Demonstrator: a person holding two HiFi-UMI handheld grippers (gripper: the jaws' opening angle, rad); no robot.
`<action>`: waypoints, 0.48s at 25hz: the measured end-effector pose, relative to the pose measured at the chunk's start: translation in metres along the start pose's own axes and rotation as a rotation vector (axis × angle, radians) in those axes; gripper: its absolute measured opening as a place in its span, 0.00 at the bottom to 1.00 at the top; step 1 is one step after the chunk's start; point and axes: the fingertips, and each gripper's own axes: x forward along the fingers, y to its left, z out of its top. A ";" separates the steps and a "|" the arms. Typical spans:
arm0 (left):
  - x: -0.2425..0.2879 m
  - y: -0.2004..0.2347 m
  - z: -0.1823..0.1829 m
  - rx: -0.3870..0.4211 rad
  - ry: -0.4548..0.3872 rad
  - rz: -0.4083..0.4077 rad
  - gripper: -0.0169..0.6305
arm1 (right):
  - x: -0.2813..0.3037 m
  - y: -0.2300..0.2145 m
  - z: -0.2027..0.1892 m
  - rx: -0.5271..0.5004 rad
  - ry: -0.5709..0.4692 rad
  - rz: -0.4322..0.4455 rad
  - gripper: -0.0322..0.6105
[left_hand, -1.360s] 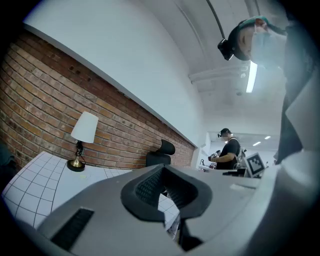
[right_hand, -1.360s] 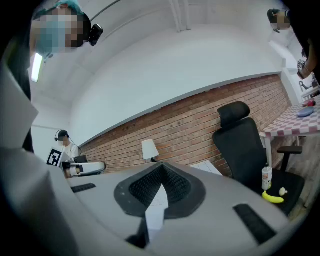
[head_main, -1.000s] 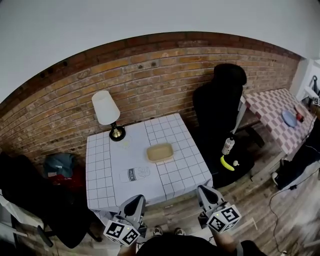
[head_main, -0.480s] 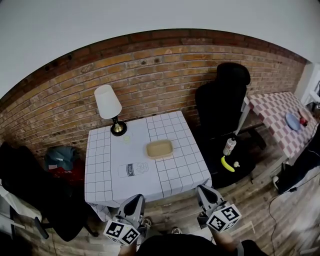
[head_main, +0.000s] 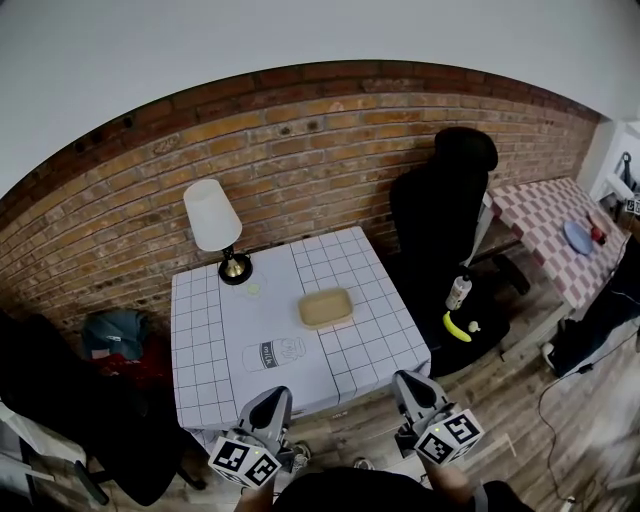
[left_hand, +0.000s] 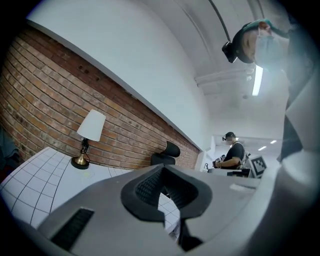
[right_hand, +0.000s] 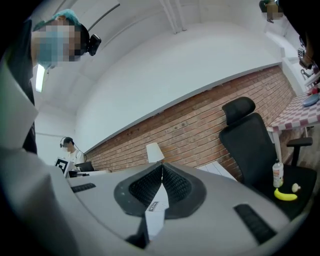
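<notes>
Lying flat: bottle (head_main: 272, 354), its label illegible.

lamp (head_main: 218, 235): upright, back-left corner of table (head_main: 200, 340)
office chair (head_main: 440, 215): black, right of table, back to brick wall (head_main: 300, 130)
bottle (head_main: 458, 292): upright on chair seat, banana (head_main: 457, 329) just beside
checked table (head_main: 540, 215): far right, blue plate (head_main: 578, 236) on it
bag (head_main: 112, 328): teal, floor left of table

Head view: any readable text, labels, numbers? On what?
Nothing legible.
Table bottle: dark label, print too small to read.
Chair bottle: label too small.
Left hand-held gripper, right hand-held gripper: square marker patterns, no letters.
</notes>
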 end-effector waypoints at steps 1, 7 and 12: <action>0.002 0.007 0.003 0.001 0.004 -0.009 0.04 | 0.005 0.003 -0.001 0.001 -0.003 -0.009 0.06; 0.009 0.047 0.020 0.008 0.026 -0.081 0.04 | 0.037 0.019 -0.004 0.019 -0.048 -0.075 0.06; 0.008 0.083 0.032 0.013 0.045 -0.132 0.04 | 0.061 0.035 -0.008 0.017 -0.078 -0.138 0.06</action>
